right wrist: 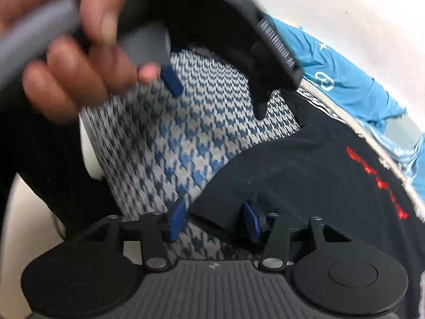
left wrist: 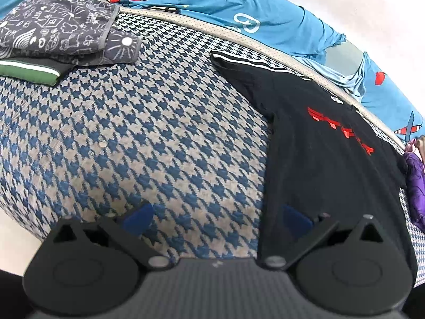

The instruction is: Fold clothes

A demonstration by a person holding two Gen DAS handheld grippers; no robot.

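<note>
A black T-shirt [left wrist: 326,159] with red print lies flat on the right side of the blue-and-grey houndstooth mat [left wrist: 148,138]. My left gripper [left wrist: 217,219] is open above the mat, its right pad over the shirt's left edge. In the right wrist view the black T-shirt [right wrist: 305,180] spreads to the right, and its near corner lies between the blue pads [right wrist: 176,220] of my right gripper [right wrist: 213,220], which is open. A hand [right wrist: 79,74] holds the left gripper [right wrist: 217,98] higher up over the mat [right wrist: 170,154].
A folded grey doodle-print garment [left wrist: 58,32] sits on a folded green one [left wrist: 29,73] at the mat's far left. A blue sheet with planes [left wrist: 239,8] runs along the back. Purple cloth [left wrist: 417,186] lies at the right edge.
</note>
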